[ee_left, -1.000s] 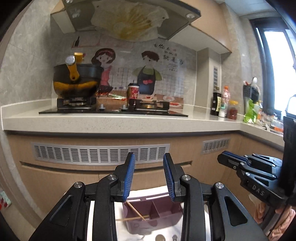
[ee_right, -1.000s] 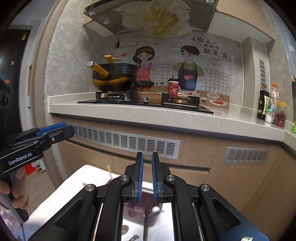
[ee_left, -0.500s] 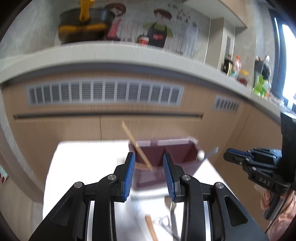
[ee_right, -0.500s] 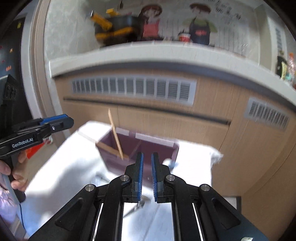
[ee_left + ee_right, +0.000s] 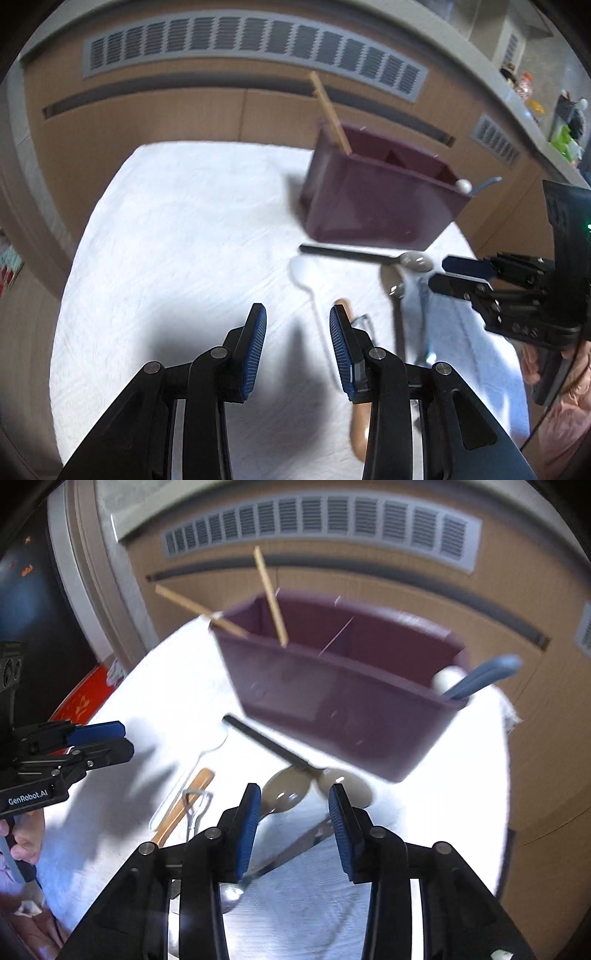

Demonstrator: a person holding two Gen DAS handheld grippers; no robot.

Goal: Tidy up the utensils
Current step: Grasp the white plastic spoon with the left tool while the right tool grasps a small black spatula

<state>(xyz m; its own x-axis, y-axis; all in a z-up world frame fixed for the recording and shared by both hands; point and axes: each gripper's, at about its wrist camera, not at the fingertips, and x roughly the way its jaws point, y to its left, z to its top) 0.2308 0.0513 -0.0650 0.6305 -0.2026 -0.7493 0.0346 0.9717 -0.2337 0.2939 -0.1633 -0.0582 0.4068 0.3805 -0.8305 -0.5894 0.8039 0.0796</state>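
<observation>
A purple organizer box (image 5: 343,701) stands near the far edge of the white-covered table (image 5: 177,236), split into compartments. Two wooden chopsticks (image 5: 273,598) lean out of its left-end compartment; a blue handle (image 5: 480,679) and a white rounded handle end (image 5: 448,677) poke from the right end. The middle section looks empty as far as I can see. Loose utensils lie in front of the box: a black-handled spoon (image 5: 273,747), a metal spoon (image 5: 286,792), a clear plastic spoon (image 5: 310,291) and a wooden-handled piece (image 5: 184,805). The left gripper (image 5: 297,349) and right gripper (image 5: 291,823) hang above the cloth, jaws partly apart and opening, nothing held.
</observation>
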